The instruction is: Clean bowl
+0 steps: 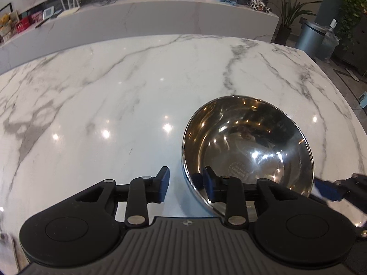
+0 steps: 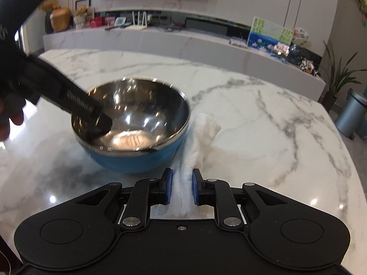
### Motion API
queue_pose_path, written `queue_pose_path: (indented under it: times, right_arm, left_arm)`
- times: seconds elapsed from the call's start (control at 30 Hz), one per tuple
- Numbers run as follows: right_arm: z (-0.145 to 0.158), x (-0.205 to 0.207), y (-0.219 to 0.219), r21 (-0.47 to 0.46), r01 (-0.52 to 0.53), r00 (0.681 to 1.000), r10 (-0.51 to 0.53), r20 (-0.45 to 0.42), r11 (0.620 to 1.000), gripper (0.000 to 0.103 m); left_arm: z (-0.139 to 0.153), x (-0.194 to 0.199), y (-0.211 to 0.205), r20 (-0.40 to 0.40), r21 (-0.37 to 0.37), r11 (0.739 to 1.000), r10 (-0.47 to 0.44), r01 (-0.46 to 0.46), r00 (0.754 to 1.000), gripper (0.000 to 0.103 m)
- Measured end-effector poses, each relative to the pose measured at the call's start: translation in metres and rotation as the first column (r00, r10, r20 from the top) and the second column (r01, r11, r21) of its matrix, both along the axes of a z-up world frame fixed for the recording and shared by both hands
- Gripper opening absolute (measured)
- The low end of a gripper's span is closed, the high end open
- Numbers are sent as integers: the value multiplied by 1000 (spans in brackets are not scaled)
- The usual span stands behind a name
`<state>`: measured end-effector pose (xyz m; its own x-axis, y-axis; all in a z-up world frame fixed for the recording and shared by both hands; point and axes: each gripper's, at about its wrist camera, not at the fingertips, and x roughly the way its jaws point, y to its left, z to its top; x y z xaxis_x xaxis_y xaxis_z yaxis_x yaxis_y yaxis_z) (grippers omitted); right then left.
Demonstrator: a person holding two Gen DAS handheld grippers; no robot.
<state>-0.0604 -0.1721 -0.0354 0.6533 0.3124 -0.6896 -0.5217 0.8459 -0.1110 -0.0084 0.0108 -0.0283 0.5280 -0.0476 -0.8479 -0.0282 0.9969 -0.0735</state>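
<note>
The bowl (image 2: 130, 126) is sitting upright on the marble table (image 2: 263, 119), steel inside and blue outside, lying at about 11 o'clock from the right gripper (image 2: 182, 189) in the right wrist view; in the left wrist view the same bowl (image 1: 247, 146) is filling the 3 o'clock side of the table (image 1: 103, 96), its inside shining and showing only reflections; the left gripper (image 1: 187, 186) is straddling the near rim, one blue-padded finger (image 1: 164, 186) standing outside the wall over the marble, the other (image 1: 209, 186) reaching inside the bowl; the jaws are standing apart and released, the pads not pressing on the rim; from the right wrist view the left gripper (image 2: 91, 114) is coming in from 10 o'clock, blurred, its tip dipping into the bowl at the 9 o'clock side, with part of a hand (image 2: 9, 119) showing behind it at the frame's edge; the right gripper is clenching a white paper towel (image 2: 197, 142), both blue pads pressing on the bunched sheet; the towel's free end is rising toward 12 o'clock and lying just beside the bowl's outer wall at its 4 o'clock side, whether touching I cannot tell; a grey bin (image 2: 353, 114) is standing off the table at 3 o'clock.
</note>
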Motion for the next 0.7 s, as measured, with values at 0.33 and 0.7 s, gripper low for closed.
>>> queue_pose_path:
  times: [0.33, 0.7]
  right_arm:
    - [-5, 1, 2, -18, -1, 1000, 1, -17, 1000, 16]
    - [16, 2, -17, 36, 64, 996, -66, 59, 997, 16]
  left_arm:
    - [6, -8, -6, 13, 26, 998, -52, 51, 999, 24]
    - [5, -1, -12, 79, 69, 992, -111, 106, 991, 15]
